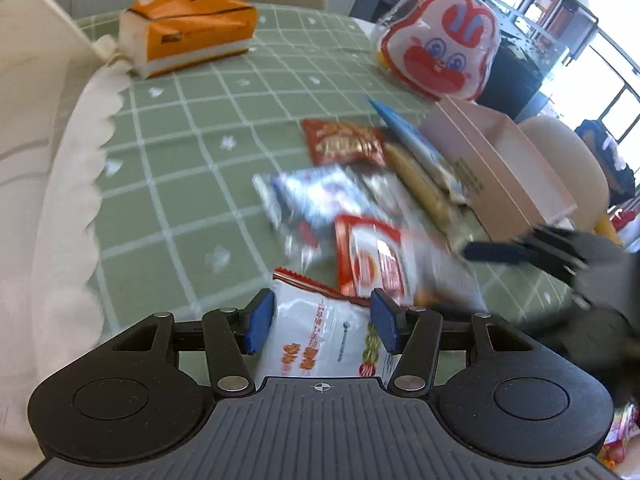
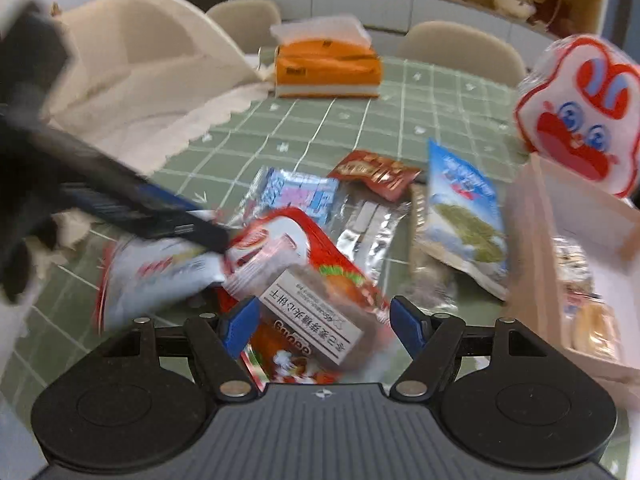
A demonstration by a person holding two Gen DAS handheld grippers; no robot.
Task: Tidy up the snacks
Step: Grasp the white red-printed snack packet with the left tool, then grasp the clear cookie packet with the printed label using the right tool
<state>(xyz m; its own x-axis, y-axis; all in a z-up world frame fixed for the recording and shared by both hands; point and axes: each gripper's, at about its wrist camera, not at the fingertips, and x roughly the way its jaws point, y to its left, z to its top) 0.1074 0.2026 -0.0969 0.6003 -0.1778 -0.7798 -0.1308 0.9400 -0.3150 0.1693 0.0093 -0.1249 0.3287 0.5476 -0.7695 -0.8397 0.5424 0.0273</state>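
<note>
Several snack packets lie in a pile on the green checked tablecloth [image 1: 180, 152]. My left gripper [image 1: 322, 320] is open, its blue pads on either side of a white packet with a red edge [image 1: 320, 340]. My right gripper [image 2: 324, 322] is open around a red packet with a white label [image 2: 316, 320]. The left gripper [image 2: 192, 228] also shows in the right wrist view, over the white packet [image 2: 160, 276]. The right gripper [image 1: 516, 250] shows in the left wrist view. A pink box [image 1: 508, 168] stands at the right, with some snacks inside [image 2: 588, 312].
An orange tissue pack [image 1: 192, 32] sits at the back of the table. A white and red cartoon-face bag [image 1: 440, 44] stands behind the pink box. A cream lace cloth [image 1: 76, 184] covers the left edge. Beige chairs [image 2: 460, 44] stand around the table.
</note>
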